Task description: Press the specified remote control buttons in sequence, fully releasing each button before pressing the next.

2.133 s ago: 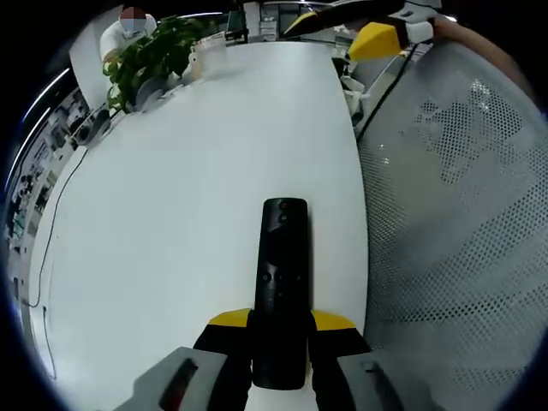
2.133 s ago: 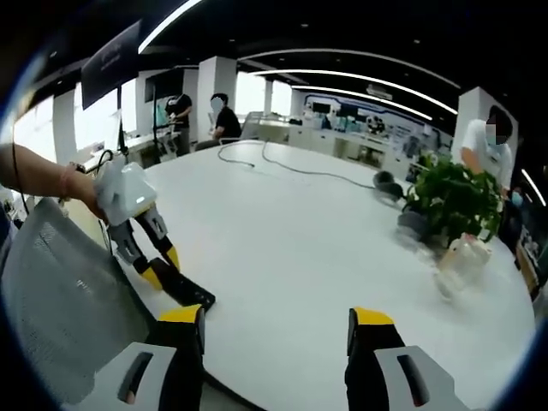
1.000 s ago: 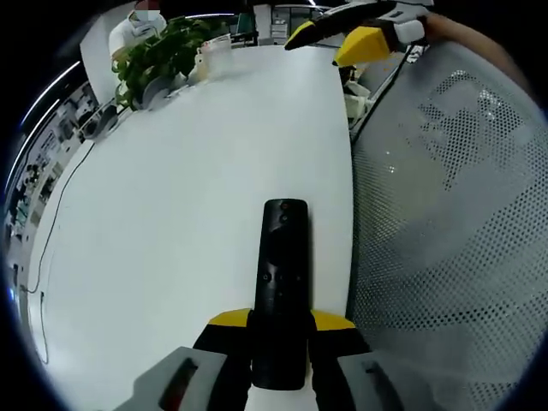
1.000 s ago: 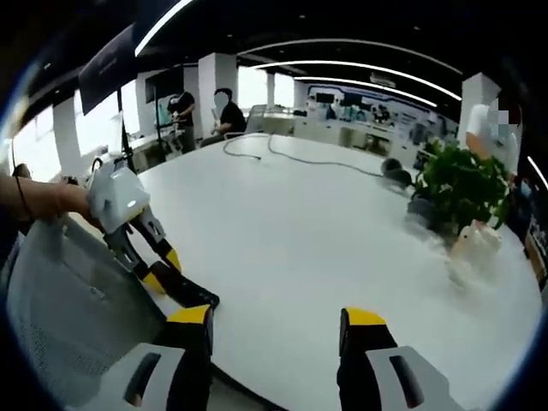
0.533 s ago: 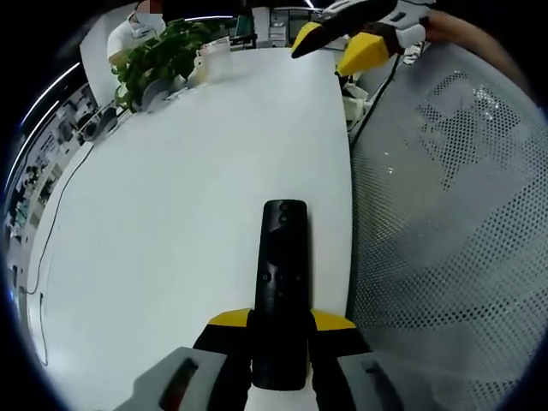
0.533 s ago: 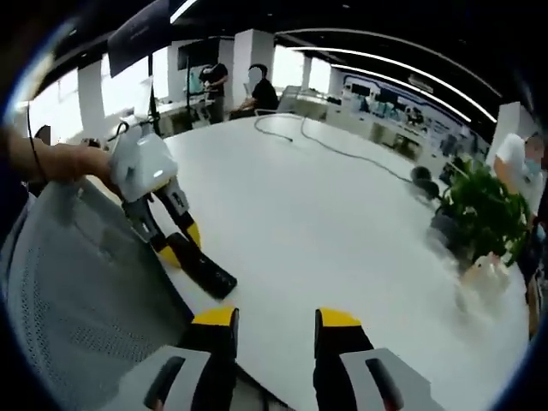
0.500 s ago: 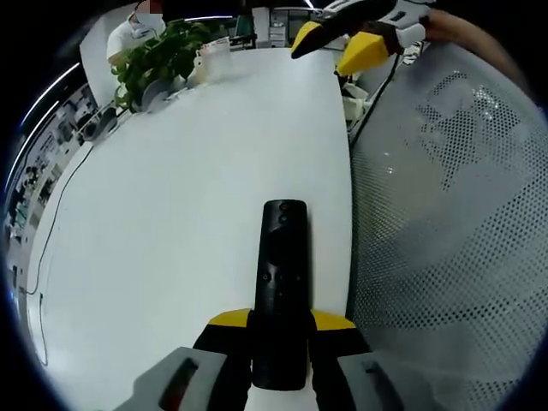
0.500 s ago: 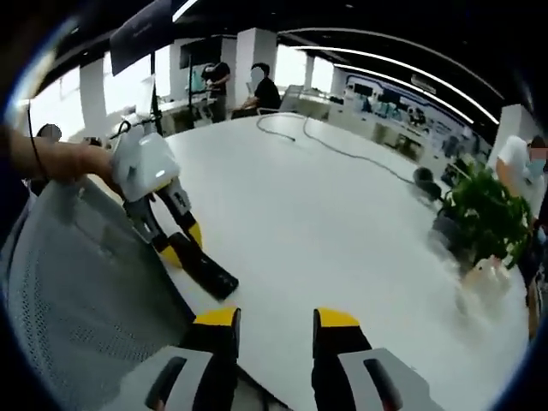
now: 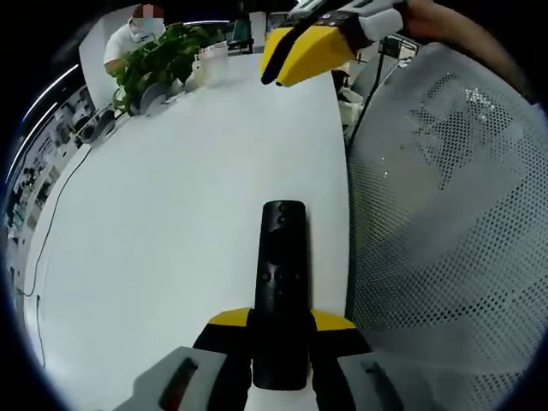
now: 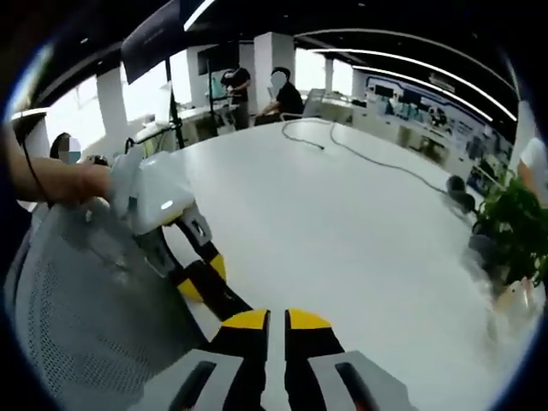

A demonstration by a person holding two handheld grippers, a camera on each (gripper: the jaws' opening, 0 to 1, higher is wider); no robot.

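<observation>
A long black remote control (image 9: pixel 282 274) lies lengthwise above the white table (image 9: pixel 171 188), buttons facing up. My left gripper (image 9: pixel 282 322) is shut on its near end, yellow tips on either side. In the left gripper view my right gripper (image 9: pixel 304 53) hangs over the table's far part with its yellow tips together. In the right gripper view my right gripper (image 10: pixel 276 320) is shut with nothing between its jaws. Just ahead and to the left, a hand holds the left gripper (image 10: pixel 203 278) with the remote (image 10: pixel 224 300) sticking out of it.
A grey mesh chair back (image 9: pixel 445 214) stands tight against the table edge, also on the left in the right gripper view (image 10: pixel 77 291). A potted plant (image 9: pixel 154 60) and a plastic jug (image 9: pixel 211 58) sit at the far end. A cable (image 10: pixel 342 150) crosses the table; people (image 10: pixel 278 90) stand behind.
My right gripper's jaws have gone from wide apart to shut, and it has come closer to the remote. The left gripper keeps the remote still.
</observation>
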